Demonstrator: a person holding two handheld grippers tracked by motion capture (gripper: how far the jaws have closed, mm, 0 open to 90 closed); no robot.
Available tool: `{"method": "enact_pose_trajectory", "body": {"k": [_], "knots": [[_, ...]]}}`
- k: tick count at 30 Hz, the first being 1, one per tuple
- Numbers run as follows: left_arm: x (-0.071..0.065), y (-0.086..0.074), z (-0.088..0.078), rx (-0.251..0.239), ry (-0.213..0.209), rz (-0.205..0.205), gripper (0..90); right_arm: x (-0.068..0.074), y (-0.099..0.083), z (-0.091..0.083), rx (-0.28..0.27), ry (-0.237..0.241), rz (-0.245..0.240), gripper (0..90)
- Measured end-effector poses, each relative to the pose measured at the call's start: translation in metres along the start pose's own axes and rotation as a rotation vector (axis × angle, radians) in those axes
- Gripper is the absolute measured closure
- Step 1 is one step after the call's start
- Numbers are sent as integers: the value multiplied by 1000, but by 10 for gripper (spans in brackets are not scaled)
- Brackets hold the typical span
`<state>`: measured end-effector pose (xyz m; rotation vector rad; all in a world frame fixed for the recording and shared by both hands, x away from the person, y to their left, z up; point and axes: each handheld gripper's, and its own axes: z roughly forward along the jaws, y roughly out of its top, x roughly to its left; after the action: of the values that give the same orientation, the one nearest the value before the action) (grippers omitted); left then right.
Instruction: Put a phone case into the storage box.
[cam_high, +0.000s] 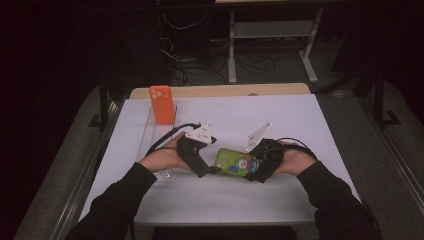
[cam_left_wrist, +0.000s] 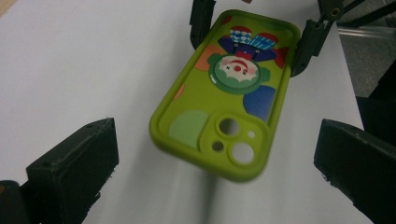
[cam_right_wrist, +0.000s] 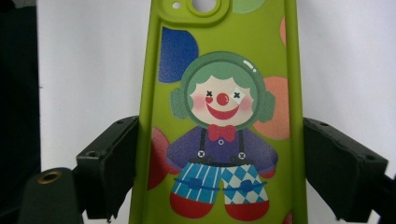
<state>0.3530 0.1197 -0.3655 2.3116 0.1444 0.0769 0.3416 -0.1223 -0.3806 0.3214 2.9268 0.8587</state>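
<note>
**Green case in one grip, orange one waiting in the tray**

High view first: both hands meet at the centre of the frame, low on the white table (cam_high: 300, 115). The right gripper (cam_high: 250, 170) has the green phone case (cam_high: 232, 162) by one end, lifted a little off the sheet, while the left gripper (cam_high: 212, 170) sits just beside its other end. Up and to the left, an orange phone case (cam_high: 162, 103) stands upright at the far end of a clear tray (cam_high: 150, 137). The rest of that tray looks bare, though its see-through walls make that hard to judge. My read: one case is stowed, the green one is picked up and not yet placed, so carrying it over and setting it in is what remains.

Left gripper view now: the green phone case (cam_left_wrist: 224, 93) hangs in the middle of the frame, camera holes nearest, clown print upside down. This gripper's own jaws stand wide at the lower corners, touching nothing. At the top edge, the right gripper's fingers (cam_left_wrist: 201, 18) pinch the case's long sides.

Right gripper view: the green phone case (cam_right_wrist: 219, 116) runs up the middle of the frame, clown upright. The two jaws press against its long edges at lower left and lower right, a firm hold across the width. White table (cam_right_wrist: 84, 56) behind it.
</note>
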Motion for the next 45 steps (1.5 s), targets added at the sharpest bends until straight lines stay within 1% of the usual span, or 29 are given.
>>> {"method": "enact_pose_trajectory", "body": {"k": [1, 3, 4, 6, 7, 9, 10, 11, 13, 16, 18, 19, 21, 22, 23, 26, 31, 34, 36, 37, 38, 39, 40, 41, 42, 43, 44, 45], "knots": [[1, 1, 1, 10, -9, 17, 0, 0, 2, 0, 2, 5, -8, 151], [1, 3, 4, 17, -33, 32, 0, 1, 4, 0, -8, 17, -24, 151], [0, 3, 7, 13, -37, 33, 0, 1, 6, 1, -5, 21, -30, 151], [-1, 4, 10, 26, -53, 40, 0, 2, 8, 2, -5, 31, -54, 151], [-1, 4, 12, 30, -60, 45, 0, 2, 9, 2, -5, 37, -56, 151], [-2, 3, 17, 52, -80, 56, 0, 3, 12, 3, -12, 51, -68, 151], [-3, 2, 19, 67, -84, 49, 0, 3, 14, 4, -11, 53, -76, 151], [-4, 1, 22, 83, -89, 56, 0, 3, 15, 5, -13, 57, -83, 151], [-5, 1, 25, 96, -105, 53, 0, 4, 19, 7, -18, 67, -98, 151], [-7, 0, 29, 115, -116, 60, 0, 5, 23, 9, -20, 71, -119, 151], [-7, -1, 31, 143, -127, 66, 4, 6, 26, 9, -25, 84, -123, 151], [-7, -2, 32, 141, -122, 54, 23, 7, 27, 9, -21, 83, -123, 151], [-7, -2, 31, 141, -127, 52, 39, 7, 28, 9, -26, 95, -126, 151], [-7, -2, 31, 148, -130, 59, 47, 8, 28, 10, -33, 102, -127, 151], [-7, -2, 30, 149, -133, 68, 57, 8, 29, 10, -26, 89, -132, 151], [-8, -2, 29, 145, -142, 83, 120, 8, 28, 9, -25, 88, -134, 151], [-11, -4, 28, 134, -151, 81, 137, 11, 28, 9, -21, 94, -141, 149], [-12, -5, 28, 135, -150, 81, 144, 12, 28, 10, -20, 98, -145, 147], [-13, -5, 27, 133, -142, 79, 147, 13, 27, 11, -28, 97, -142, 145], [-13, -5, 27, 128, -133, 75, 148, 13, 26, 11, -41, 98, -137, 141], [-13, -5, 26, 123, -131, 63, 149, 12, 25, 10, -48, 84, -129, 125], [-13, -6, 25, 120, -117, 61, 149, 11, 24, 10, -46, 87, -115, 111], [-12, -6, 24, 125, -105, 65, 150, 11, 23, 9, -39, 90, -83, 92], [-12, -7, 23, 127, -95, 55, 150, 11, 21, 8, -37, 86, -64, 73], [-12, -8, 23, 111, -83, 41, 150, 9, 20, 6, -41, 83, -48, 56], [-11, -8, 21, 114, -71, 40, 151, 8, 18, 4, -53, 77, -38, 45], [-13, -8, 21, 104, -66, 7, 150, 7, 16, 2, -64, 65, -23, 36], [-13, -8, 20, 103, -50, 1, 151, 5, 14, 1, -73, 54, -10, 25]]}}
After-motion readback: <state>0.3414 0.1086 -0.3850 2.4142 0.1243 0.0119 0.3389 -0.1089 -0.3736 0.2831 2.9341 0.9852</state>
